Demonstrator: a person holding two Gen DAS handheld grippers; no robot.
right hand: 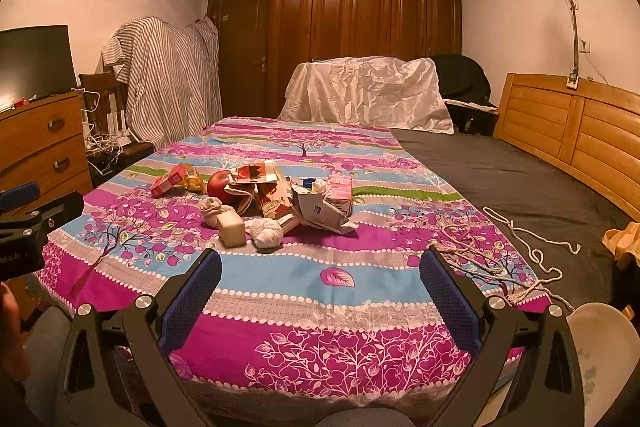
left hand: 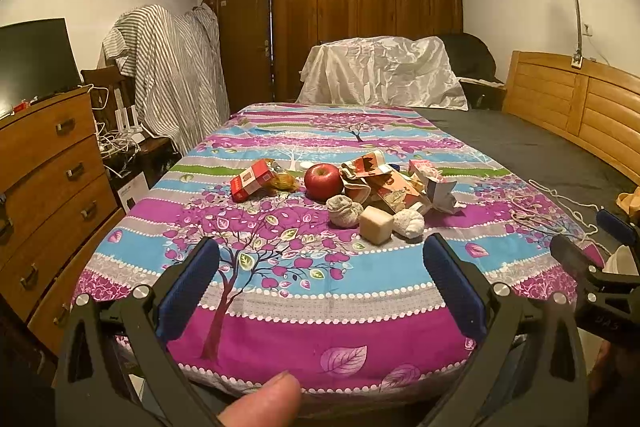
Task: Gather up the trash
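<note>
A pile of litter lies mid-bed on the flowered sheet (left hand: pixel 312 287): a red carton (left hand: pixel 252 179), a red apple (left hand: pixel 323 180), crumpled printed cartons (left hand: pixel 384 179), a torn white carton (left hand: pixel 440 189), two wadded tissues (left hand: pixel 344 211) (left hand: pixel 409 222) and a cream block (left hand: pixel 375 224). The same pile shows in the right wrist view, with the apple (right hand: pixel 219 183) and block (right hand: pixel 231 227). My left gripper (left hand: pixel 320 267) is open and empty, short of the pile. My right gripper (right hand: pixel 320 275) is open and empty, also short of it.
A white bin rim (right hand: pixel 600 343) sits at the bed's near right. A rope (right hand: pixel 516 247) lies right of the pile. A wooden dresser (left hand: pixel 48 187) stands left, a headboard (left hand: pixel 580 107) right, a covered chair (left hand: pixel 380 75) beyond the bed.
</note>
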